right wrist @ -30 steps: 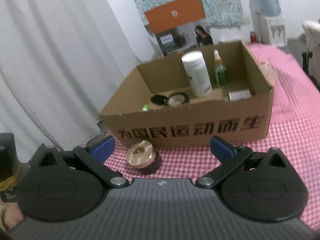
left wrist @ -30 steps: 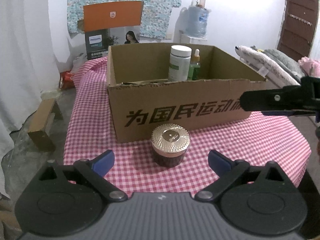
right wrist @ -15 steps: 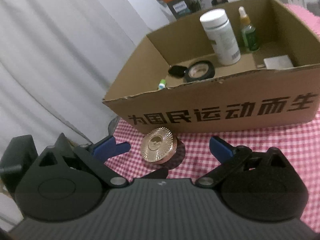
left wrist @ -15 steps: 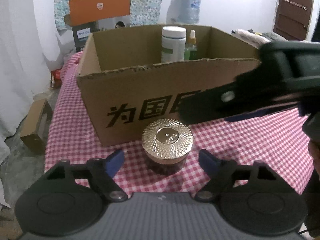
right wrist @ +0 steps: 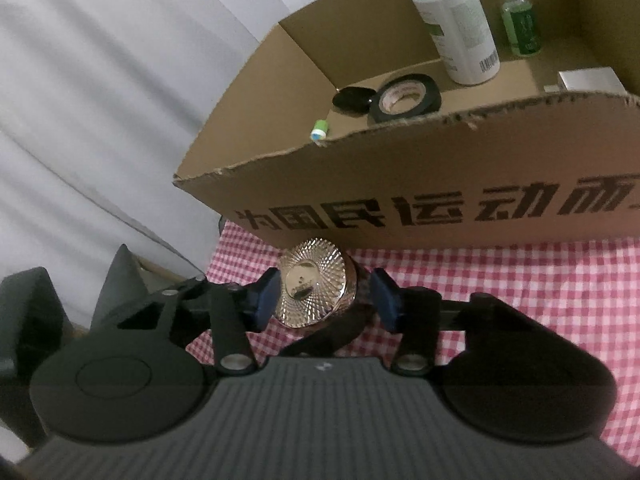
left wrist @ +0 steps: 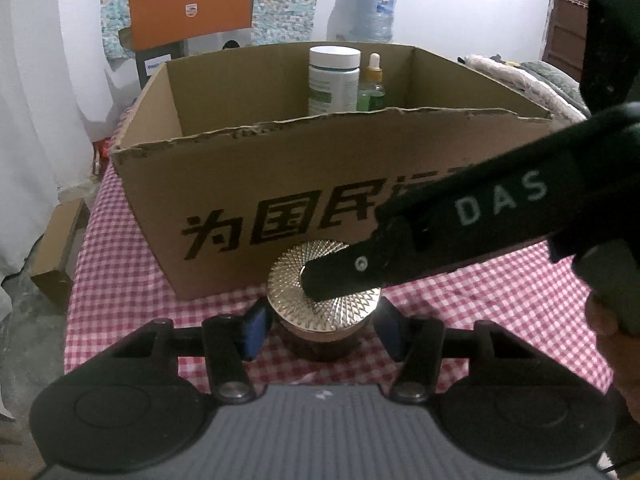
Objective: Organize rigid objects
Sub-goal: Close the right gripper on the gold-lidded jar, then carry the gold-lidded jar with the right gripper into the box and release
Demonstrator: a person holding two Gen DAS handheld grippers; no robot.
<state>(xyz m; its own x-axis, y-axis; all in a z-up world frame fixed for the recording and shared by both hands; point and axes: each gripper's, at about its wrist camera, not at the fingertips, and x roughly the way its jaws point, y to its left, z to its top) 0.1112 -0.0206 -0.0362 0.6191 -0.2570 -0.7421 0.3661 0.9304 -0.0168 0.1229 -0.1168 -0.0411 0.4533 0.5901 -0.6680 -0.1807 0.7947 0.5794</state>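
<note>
While one dark jar (left wrist: 324,320) with a ridged gold lid (left wrist: 320,280) stands upright at lower centre, lid pointing up, on the red checked tablecloth (left wrist: 120,264) just before one cardboard box (left wrist: 280,184), both grippers close round it. At left, the left gripper (left wrist: 322,330) pinches its body between blue pads (left wrist: 256,330). The right gripper (right wrist: 326,300) brackets the lid – contact unclear. Inside the box: one white bottle (right wrist: 452,24), one green dropper bottle (right wrist: 520,24), one tape roll (right wrist: 406,98).
</note>
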